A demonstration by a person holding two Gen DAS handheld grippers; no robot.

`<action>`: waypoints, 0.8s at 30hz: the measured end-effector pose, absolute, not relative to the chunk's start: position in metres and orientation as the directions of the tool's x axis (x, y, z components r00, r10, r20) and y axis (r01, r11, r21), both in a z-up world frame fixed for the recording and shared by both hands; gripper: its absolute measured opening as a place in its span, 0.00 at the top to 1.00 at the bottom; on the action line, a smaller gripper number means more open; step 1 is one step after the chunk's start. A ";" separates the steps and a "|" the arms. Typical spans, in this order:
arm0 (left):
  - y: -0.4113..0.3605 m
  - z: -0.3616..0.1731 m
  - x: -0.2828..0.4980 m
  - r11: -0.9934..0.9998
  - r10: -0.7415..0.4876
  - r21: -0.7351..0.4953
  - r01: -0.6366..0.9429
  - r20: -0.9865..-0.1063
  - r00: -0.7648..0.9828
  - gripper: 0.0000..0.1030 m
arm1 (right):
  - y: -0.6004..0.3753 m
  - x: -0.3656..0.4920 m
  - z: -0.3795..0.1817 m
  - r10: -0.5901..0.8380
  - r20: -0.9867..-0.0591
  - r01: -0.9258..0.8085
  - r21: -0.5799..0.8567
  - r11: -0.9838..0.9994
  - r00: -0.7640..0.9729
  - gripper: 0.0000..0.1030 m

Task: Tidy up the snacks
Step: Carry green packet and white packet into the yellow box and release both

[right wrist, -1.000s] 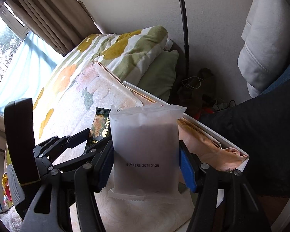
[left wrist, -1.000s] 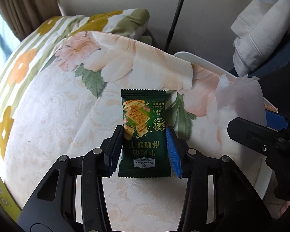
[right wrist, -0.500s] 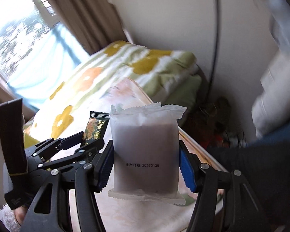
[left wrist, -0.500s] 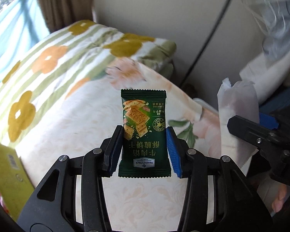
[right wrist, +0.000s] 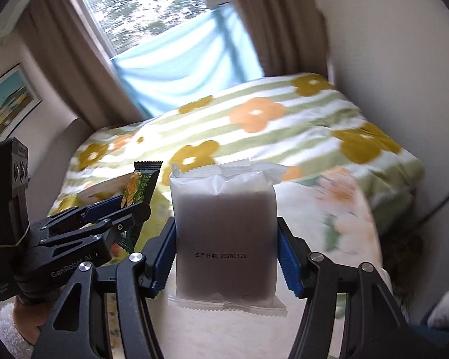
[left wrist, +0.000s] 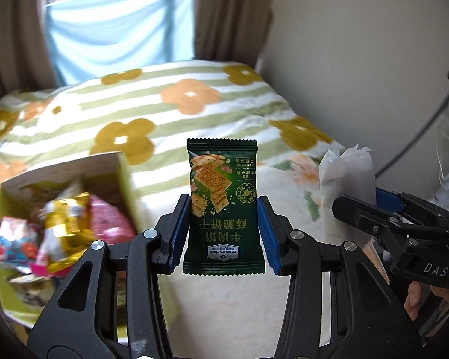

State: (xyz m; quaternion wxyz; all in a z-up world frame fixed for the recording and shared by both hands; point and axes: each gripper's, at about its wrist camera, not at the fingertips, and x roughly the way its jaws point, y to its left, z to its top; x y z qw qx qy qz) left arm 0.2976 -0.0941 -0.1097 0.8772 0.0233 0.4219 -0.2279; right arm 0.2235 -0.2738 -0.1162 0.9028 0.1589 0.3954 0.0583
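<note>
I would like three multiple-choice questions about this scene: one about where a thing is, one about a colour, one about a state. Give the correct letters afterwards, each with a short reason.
1. Where is the open box of snacks, seen from the left wrist camera?
A. left of the left gripper
B. on the window sill
C. right of the right gripper

2. What colour is the packet in the left gripper?
A. red
B. dark green
C. yellow

3. What is the state of the right gripper?
A. open, empty
B. shut, empty
C. shut on a white packet

Answers:
1 A: the box lies at the left edge.
2 B: the dark green packet shows crackers.
3 C: both pads press the white packet.
</note>
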 end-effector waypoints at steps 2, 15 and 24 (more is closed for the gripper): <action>-0.062 -0.102 0.304 0.918 -0.351 -0.153 0.366 -0.746 0.566 0.61 | -0.248 0.235 -0.110 0.265 -0.689 -0.037 0.328 0.944 0.675 0.44; 0.111 -0.120 0.344 0.988 -0.149 -0.099 0.119 -0.814 0.562 0.61 | -0.101 0.306 -0.111 0.440 -0.682 -0.257 0.358 0.897 0.584 0.44; 0.148 -0.146 0.367 0.984 -0.158 -0.093 0.152 -0.846 0.509 0.55 | -0.063 0.329 -0.134 0.417 -0.729 -0.219 0.357 0.908 0.543 0.44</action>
